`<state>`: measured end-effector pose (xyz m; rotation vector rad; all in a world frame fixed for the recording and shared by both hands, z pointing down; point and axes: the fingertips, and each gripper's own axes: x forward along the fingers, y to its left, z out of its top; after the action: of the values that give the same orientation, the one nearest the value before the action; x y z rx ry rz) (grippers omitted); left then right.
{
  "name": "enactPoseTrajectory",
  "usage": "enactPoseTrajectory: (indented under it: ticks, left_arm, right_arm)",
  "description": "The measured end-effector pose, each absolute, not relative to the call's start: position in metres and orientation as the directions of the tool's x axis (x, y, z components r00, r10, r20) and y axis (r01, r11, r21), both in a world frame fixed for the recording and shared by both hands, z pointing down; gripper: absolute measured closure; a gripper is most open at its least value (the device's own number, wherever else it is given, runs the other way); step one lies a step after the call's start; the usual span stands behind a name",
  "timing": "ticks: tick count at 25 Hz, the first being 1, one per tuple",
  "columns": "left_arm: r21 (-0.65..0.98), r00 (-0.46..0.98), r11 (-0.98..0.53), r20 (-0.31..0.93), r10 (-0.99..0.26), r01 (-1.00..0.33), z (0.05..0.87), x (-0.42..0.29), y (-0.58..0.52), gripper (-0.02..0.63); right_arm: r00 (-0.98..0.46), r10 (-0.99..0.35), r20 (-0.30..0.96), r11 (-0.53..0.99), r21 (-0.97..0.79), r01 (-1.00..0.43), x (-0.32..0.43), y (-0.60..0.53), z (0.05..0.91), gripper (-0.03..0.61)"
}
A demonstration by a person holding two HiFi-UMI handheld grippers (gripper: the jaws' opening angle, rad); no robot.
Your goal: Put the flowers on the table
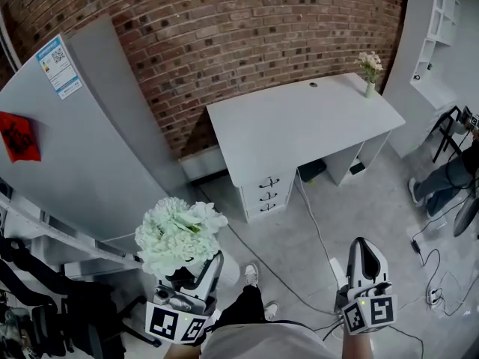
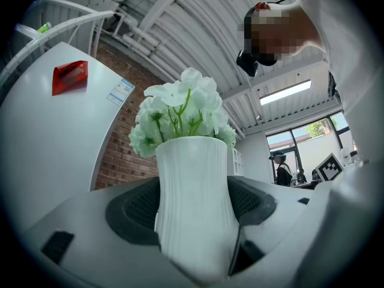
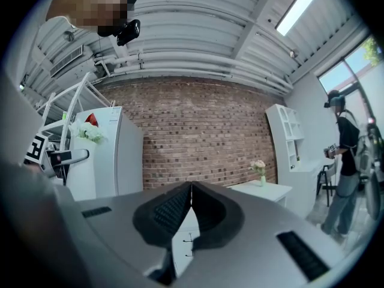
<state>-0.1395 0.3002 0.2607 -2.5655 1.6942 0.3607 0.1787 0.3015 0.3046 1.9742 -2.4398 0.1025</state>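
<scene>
My left gripper (image 1: 196, 269) is shut on a white ribbed vase (image 2: 195, 203) that holds a bunch of pale green and white flowers (image 1: 178, 234). In the left gripper view both dark pads press the vase's sides and the flowers (image 2: 183, 114) stand upright above it. I hold it low at the left, over the floor and well short of the white desk (image 1: 299, 126). My right gripper (image 1: 364, 264) hangs at the lower right with its jaws shut on nothing; their tips meet in the right gripper view (image 3: 191, 186).
A small green vase of pink flowers (image 1: 370, 69) stands on the desk's far right corner. The desk has a drawer unit (image 1: 266, 193) below. A white fridge (image 1: 67, 140) stands left, a white shelf (image 1: 441, 21) right. Cables (image 1: 318, 238) cross the floor. A person (image 3: 345, 161) stands at the right.
</scene>
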Motion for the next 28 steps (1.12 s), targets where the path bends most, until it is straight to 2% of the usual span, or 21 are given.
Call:
enactPoseTrajectory:
  ticks: [28]
  left_arm:
    - [0.093,0.429,-0.454,-0.205,-0.88,-0.886,0.277,-0.141,0.127,0.261]
  right_arm:
    - [-0.152,-0.984,0.095,0.15,-0.027,-0.988,0.175,0.156,0.319,0.561]
